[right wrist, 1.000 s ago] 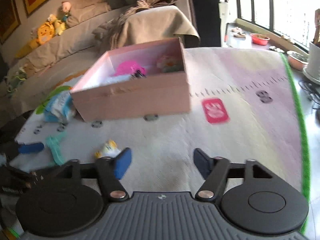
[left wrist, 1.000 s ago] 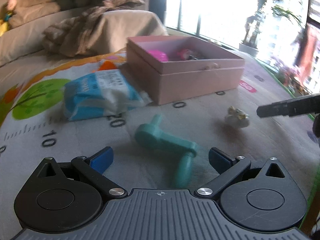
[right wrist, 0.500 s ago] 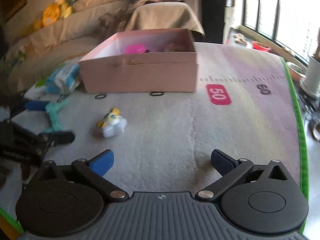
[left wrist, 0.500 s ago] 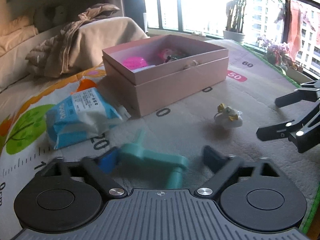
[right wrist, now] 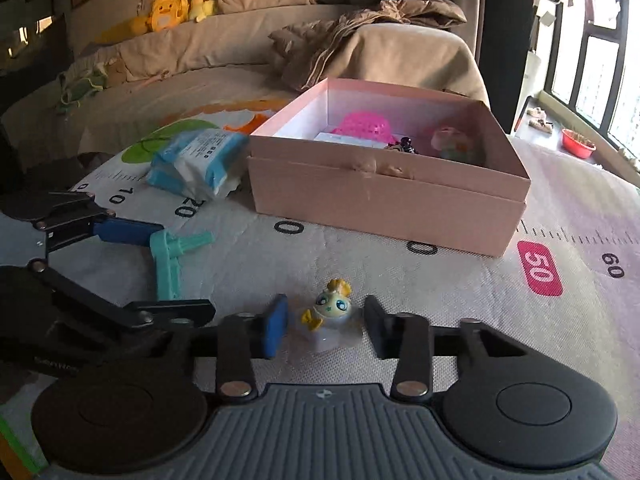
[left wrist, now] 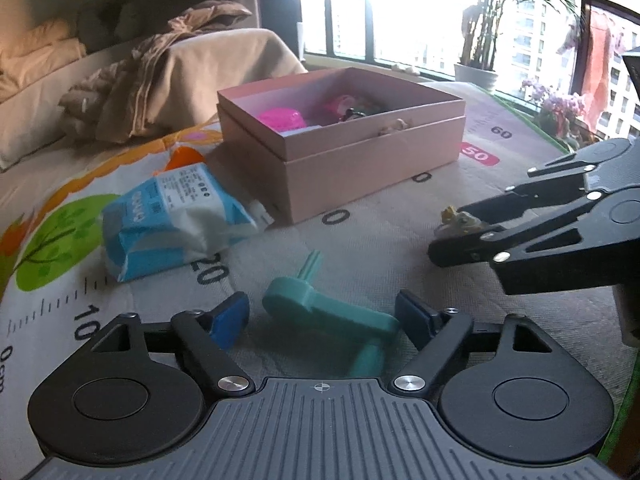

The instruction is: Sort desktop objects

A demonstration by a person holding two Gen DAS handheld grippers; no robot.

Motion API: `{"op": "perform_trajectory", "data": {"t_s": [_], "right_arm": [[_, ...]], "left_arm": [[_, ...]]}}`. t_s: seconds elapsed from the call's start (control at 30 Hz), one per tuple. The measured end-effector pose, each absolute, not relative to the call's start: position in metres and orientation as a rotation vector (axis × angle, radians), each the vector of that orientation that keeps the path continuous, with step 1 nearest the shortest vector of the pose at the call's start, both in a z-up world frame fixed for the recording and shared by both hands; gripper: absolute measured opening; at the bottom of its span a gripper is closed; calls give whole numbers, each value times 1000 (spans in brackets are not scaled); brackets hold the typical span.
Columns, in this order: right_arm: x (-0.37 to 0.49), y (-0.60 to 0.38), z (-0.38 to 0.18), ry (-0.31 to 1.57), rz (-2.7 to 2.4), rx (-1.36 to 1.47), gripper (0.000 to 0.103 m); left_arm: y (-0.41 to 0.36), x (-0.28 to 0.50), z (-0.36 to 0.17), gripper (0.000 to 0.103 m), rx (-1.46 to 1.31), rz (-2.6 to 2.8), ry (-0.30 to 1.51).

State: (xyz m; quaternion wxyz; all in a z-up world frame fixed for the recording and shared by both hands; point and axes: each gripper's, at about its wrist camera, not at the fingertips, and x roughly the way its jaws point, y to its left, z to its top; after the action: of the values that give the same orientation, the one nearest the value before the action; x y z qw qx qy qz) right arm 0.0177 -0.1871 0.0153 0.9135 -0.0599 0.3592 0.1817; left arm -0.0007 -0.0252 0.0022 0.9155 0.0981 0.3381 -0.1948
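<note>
Left wrist view has the left tool [left wrist: 322, 316] spread wide and low over the mat, with the teal plastic handle [left wrist: 328, 314] lying flat right between its blue pads [left wrist: 230, 318]. Neither pad looks to be touching it, so I'd call this lined up for a pinch, not holding anything. The handle's stem pokes away toward the blue wipes pack [left wrist: 168, 220], which sits just beside the pink box [left wrist: 372, 160].

Over on the right wrist view it's the same story: the right tool [right wrist: 320, 330] is open, and the little yellow-and-white figurine [right wrist: 330, 314] stands between its fingers, nearer the blue pad on the left, though I can't tell if it touches. From the left camera that tool comes in from the side and half hides the toy [left wrist: 456, 220].

My read on the layout is that the pink box [right wrist: 384, 208] is the bin. It's open and already has a pink round thing [right wrist: 366, 124] and a few small bits inside, so both loose items probably end up there. It sits on the mat [right wrist: 440, 320] past both tools, well apart from the figurine, somewhat closer to the handle.

Both tools being down at mat level makes sense, since the figurine is short and the handle lies flat. The figurine looks small and rounded, so it could squirt out if squeezed off-centre.
</note>
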Motion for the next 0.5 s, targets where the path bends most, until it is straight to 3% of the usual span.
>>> {"op": "perform_trajectory", "data": {"t_s": [0.27,0.43,0.5], "right_arm": [[3,-203,21,753,354,-127,37],[-11,-222,38,732,339,-103,37],[-16,-233,50,714,343,-80,37]], "left_arm": [[-37,-19,3,81,263,-429,665],[-42,-20,10,33,267,-458,689],[-42,-24,16,22,269,-486,691]]}}
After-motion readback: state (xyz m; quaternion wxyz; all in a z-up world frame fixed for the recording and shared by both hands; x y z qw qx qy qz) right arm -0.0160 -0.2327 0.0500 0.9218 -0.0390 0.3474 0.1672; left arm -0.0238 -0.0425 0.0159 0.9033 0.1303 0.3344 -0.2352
